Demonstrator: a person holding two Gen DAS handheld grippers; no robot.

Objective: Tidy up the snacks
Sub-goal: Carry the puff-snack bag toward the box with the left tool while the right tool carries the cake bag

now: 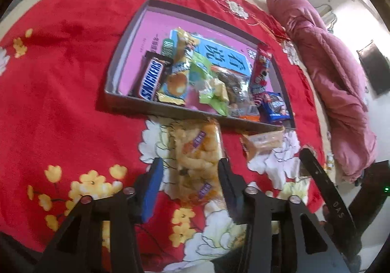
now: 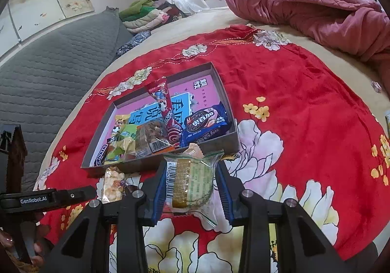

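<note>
Box (image 2: 234, 136) lies straight ahead of the right claw (image 2: 189, 190), which grips a green pastry packet (image 2: 189, 182). Left claw (image 1: 190, 170) is wide, straddling the puff bag (image 1: 195, 151), whose long axis points at the box.

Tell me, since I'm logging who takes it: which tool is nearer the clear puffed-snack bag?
Left. The left tool straddles the snack bag, one finger on each side. The right tool holds a green pastry packet, with the snack bag off to its left.
</note>
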